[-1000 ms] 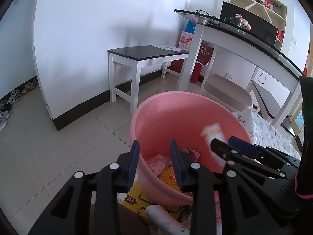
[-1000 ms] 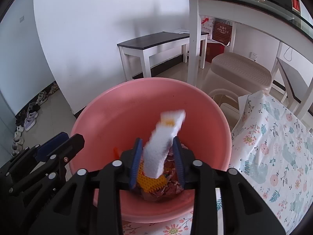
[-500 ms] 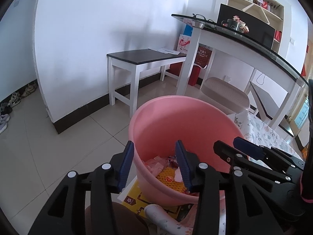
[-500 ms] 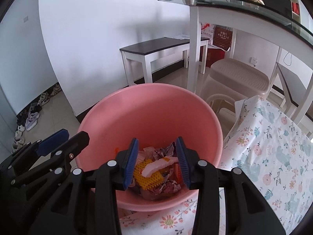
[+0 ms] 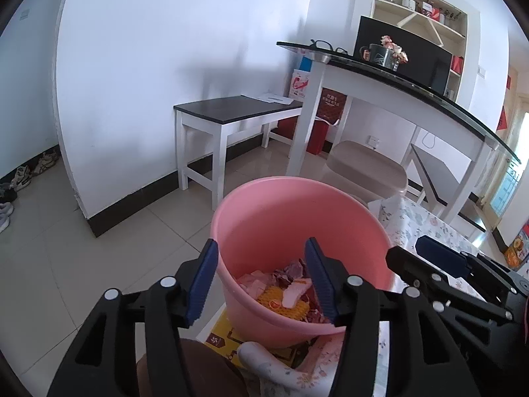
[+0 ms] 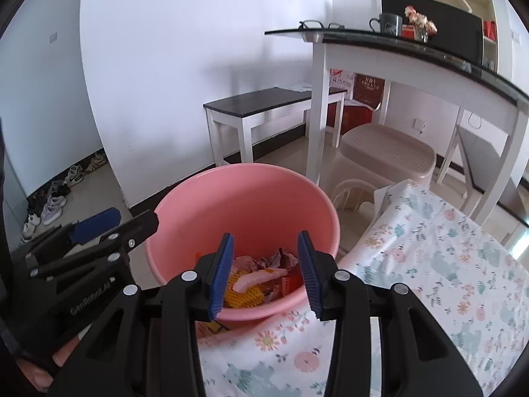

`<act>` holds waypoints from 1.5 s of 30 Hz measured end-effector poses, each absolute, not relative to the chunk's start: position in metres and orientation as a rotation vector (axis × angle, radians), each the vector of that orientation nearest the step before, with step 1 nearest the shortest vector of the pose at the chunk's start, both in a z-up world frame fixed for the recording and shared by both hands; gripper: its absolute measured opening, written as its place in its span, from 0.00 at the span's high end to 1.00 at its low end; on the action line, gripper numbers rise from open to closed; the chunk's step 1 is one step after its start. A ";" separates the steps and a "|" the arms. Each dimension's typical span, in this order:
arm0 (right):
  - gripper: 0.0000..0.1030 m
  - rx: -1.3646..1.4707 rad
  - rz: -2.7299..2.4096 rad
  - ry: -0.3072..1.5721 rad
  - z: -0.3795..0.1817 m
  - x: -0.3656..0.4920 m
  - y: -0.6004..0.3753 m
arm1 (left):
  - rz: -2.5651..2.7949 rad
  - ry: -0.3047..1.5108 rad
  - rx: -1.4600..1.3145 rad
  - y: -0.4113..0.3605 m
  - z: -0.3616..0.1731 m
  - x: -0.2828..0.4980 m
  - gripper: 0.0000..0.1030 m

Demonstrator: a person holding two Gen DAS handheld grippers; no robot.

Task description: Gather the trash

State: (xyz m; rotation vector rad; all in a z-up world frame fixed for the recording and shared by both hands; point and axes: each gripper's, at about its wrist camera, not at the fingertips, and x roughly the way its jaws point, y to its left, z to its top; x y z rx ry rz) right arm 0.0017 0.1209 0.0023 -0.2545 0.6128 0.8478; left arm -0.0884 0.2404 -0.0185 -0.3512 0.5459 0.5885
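Both the left tool [image 5: 261,281] and right tool [image 6: 264,273] gape empty above the pink bucket [image 6: 244,198], whose light crumpled trash [image 6: 261,276] likely pinches easily anywhere.

You are in a lived-in home room: shoes [image 6: 49,205] line the tiled floor [image 5: 49,264] by the wall, a floral tablecloth [image 6: 429,264] covers the near desk, and a beige plastic stool [image 6: 386,158] sits under a glass-topped desk [image 5: 413,89] carrying a mug [image 6: 388,24], eyeglasses [image 6: 319,25] and flowers [image 6: 420,21]. Open shelves [image 5: 420,6] hold jars and boxes.
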 end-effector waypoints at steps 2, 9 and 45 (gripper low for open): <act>0.61 -0.264 0.842 0.592 0.004 -0.005 0.114 | 0.584 0.542 -0.346 0.236 -0.016 -0.091 0.46; 0.61 -0.250 0.819 0.561 0.010 -0.018 0.090 | 0.575 0.517 -0.309 0.214 0.000 -0.099 0.45; 0.61 -0.179 0.729 0.540 0.018 -0.042 0.020 | 0.496 0.488 -0.212 0.143 0.030 -0.103 0.40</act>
